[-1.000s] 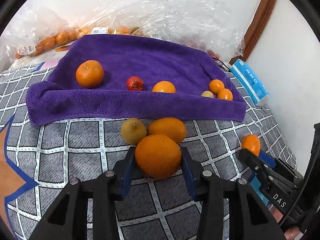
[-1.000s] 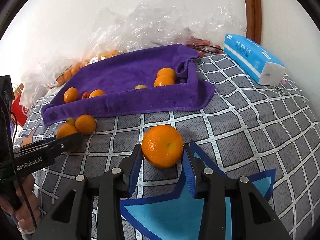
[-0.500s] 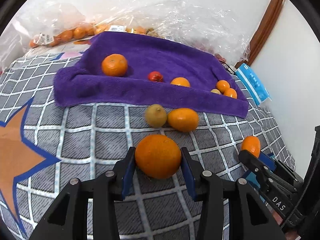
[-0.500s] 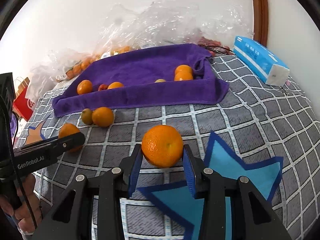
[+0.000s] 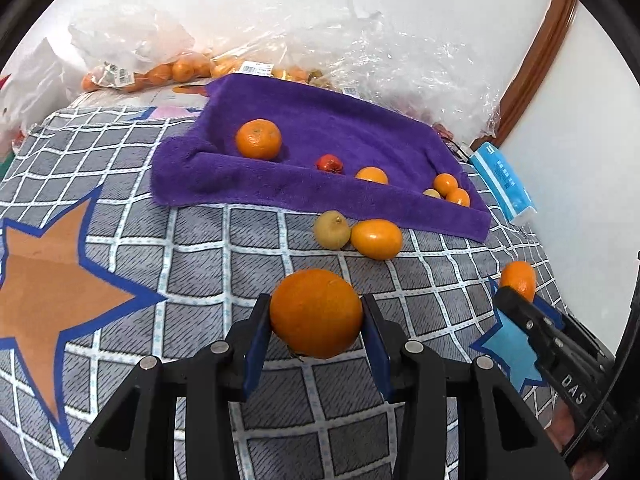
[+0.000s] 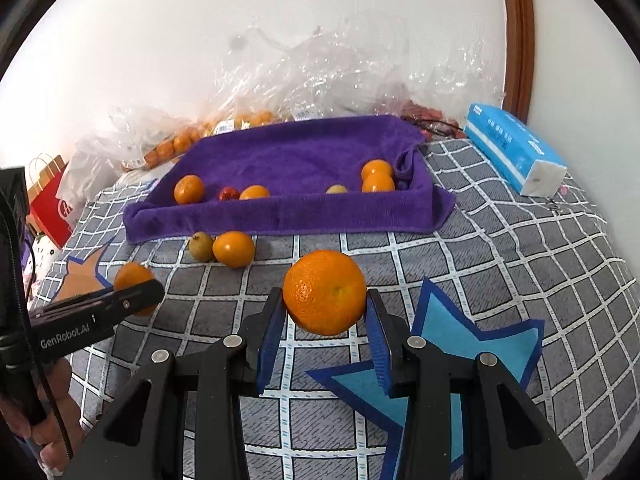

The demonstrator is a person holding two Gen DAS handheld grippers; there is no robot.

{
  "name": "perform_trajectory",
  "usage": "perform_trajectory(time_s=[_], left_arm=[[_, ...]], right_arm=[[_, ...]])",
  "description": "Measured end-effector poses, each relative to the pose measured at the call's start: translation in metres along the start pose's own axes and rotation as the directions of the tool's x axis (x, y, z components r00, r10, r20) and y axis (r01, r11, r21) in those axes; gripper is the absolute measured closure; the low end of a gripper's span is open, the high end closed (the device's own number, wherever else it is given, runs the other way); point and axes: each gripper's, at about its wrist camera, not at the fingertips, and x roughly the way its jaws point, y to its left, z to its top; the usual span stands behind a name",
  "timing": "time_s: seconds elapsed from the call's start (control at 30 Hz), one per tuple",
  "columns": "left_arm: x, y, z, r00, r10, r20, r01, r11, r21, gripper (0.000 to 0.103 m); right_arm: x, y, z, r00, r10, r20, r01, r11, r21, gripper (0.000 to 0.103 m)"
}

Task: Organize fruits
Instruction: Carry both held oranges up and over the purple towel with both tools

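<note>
My left gripper (image 5: 316, 320) is shut on a large orange (image 5: 316, 312) and holds it above the grey checked bedspread (image 5: 208, 264). My right gripper (image 6: 325, 304) is shut on another orange (image 6: 325, 292), also lifted. A purple towel (image 5: 320, 140) folded like a tray lies ahead, holding a mandarin (image 5: 258, 139), a small red fruit (image 5: 330, 163) and several small oranges. In front of it lie a yellow-green fruit (image 5: 331, 230) and an orange (image 5: 376, 239). The left gripper shows in the right wrist view (image 6: 136, 296), and the right gripper in the left wrist view (image 5: 516, 292).
Plastic bags of oranges (image 5: 160, 72) and crumpled clear plastic (image 5: 380, 52) lie behind the towel by the wall. A blue tissue pack (image 6: 516, 148) sits at the right. A red paper bag (image 6: 48, 200) stands at the left edge of the bed.
Both grippers have lifted and pulled back from the towel with their oranges. The two loose fruits in front of the towel now lie farther from the left gripper.
</note>
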Motion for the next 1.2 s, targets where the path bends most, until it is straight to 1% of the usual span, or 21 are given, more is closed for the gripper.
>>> perform_trajectory(time_s=[0.2, 0.37, 0.53, 0.8, 1.2], left_arm=[[-0.011, 0.006, -0.002, 1.0, 0.0, 0.011, 0.0, 1.0, 0.0, 0.062], [-0.02, 0.012, 0.0, 1.0, -0.012, 0.021, 0.013, 1.0, -0.019, 0.062], [-0.029, 0.014, -0.002, 0.999, -0.005, 0.04, 0.005, 1.0, -0.018, 0.062], [-0.032, 0.018, 0.001, 0.999, -0.017, 0.046, 0.018, 0.999, -0.027, 0.062], [-0.037, 0.016, 0.006, 0.998, -0.014, 0.062, 0.015, 1.0, -0.025, 0.062]], right_arm=[[-0.005, -0.001, 0.003, 1.0, 0.005, 0.002, -0.005, 0.999, 0.035, 0.063], [-0.01, 0.001, 0.006, 1.0, 0.0, 0.015, 0.0, 0.999, 0.04, 0.063], [-0.013, 0.005, 0.009, 1.0, 0.006, 0.03, -0.007, 0.999, 0.039, 0.063], [-0.018, 0.007, 0.009, 0.999, -0.005, 0.035, 0.004, 0.999, 0.04, 0.063], [-0.017, 0.01, 0.016, 0.999, -0.001, 0.048, 0.0, 0.999, 0.036, 0.063]])
